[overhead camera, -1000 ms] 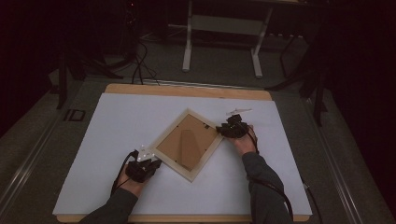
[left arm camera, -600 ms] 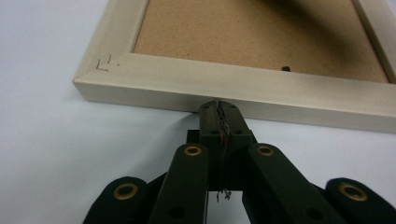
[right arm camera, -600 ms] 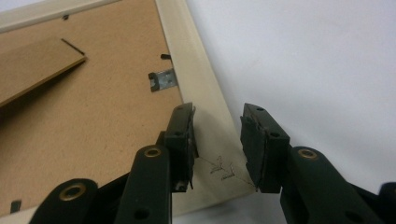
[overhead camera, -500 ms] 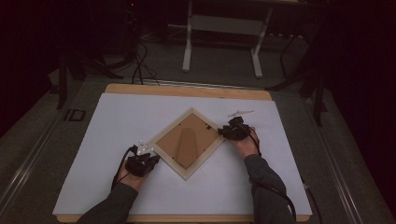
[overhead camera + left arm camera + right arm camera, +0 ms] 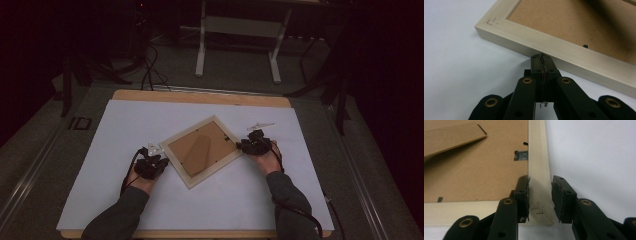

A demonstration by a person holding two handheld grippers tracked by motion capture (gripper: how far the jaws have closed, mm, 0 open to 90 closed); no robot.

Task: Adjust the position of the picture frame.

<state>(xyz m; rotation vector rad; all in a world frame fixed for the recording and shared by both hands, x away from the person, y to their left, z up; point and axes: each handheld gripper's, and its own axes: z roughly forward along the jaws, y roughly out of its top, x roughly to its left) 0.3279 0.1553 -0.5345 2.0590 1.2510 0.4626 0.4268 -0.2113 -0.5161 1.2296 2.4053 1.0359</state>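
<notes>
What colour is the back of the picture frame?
Brown board inside a pale cream wooden picture frame; the right gripper view shows it best.

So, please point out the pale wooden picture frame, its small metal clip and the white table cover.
pale wooden picture frame (image 5: pixel 218 165): high view, near right rail.
small metal clip (image 5: pixel 521 155): right gripper view, clip's middle.
white table cover (image 5: pixel 125 125): high view, bare left part.

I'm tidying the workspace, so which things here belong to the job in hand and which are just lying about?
In the job:
picture frame
left hand-held gripper, shut, at its edge
right hand-held gripper, jaws closing astride its corner

Lying about:
white table
metal stand
floor cables
</notes>
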